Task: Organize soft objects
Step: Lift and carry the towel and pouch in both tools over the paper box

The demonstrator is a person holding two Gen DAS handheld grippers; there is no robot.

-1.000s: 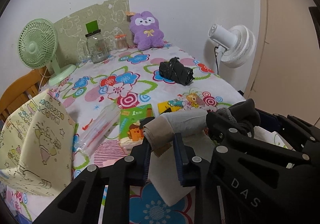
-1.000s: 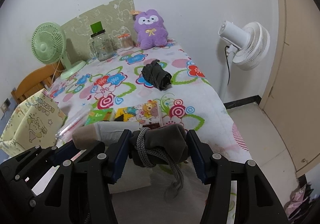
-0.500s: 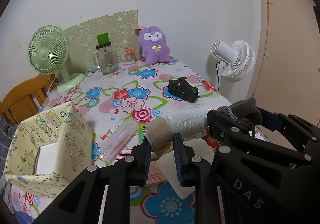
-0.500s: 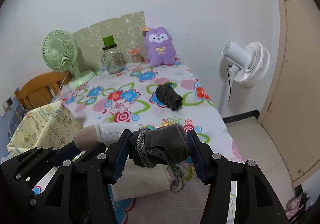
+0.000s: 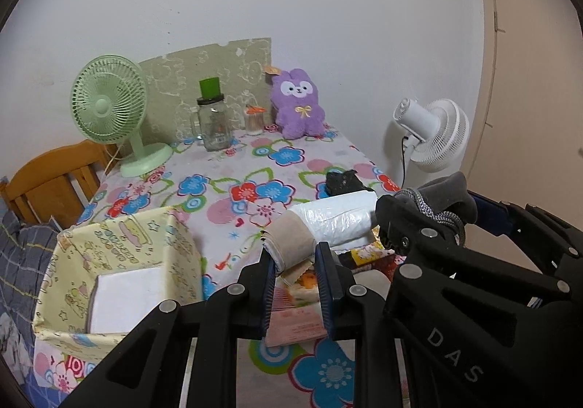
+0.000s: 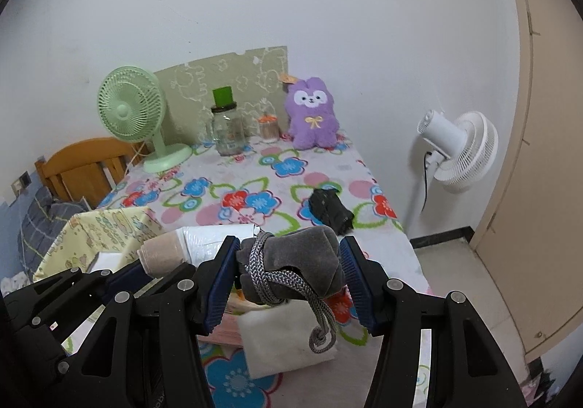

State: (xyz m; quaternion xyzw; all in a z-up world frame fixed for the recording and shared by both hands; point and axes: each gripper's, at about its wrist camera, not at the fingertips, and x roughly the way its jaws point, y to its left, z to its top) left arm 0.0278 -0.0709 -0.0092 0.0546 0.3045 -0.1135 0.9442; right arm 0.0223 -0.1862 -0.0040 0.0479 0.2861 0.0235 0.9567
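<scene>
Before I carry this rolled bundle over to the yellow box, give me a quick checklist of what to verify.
1. Left claw shut on the beige end of the rolled plastic-wrapped bundle: ok.
2. Right claw shut on the grey cord-tied end: ok.
3. Bundle lifted clear of the flowered tablecloth: ok.
4. Yellow cartoon-print fabric box open on top: ok.
5. Room inside the box: cannot tell; a white flat item already lies in it.
6. Dangling grey cord hanging free, nothing caught in it: ok.

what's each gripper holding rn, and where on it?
Left gripper: tan end of the rolled bundle. Right gripper: its grey, cord-tied end.
</scene>
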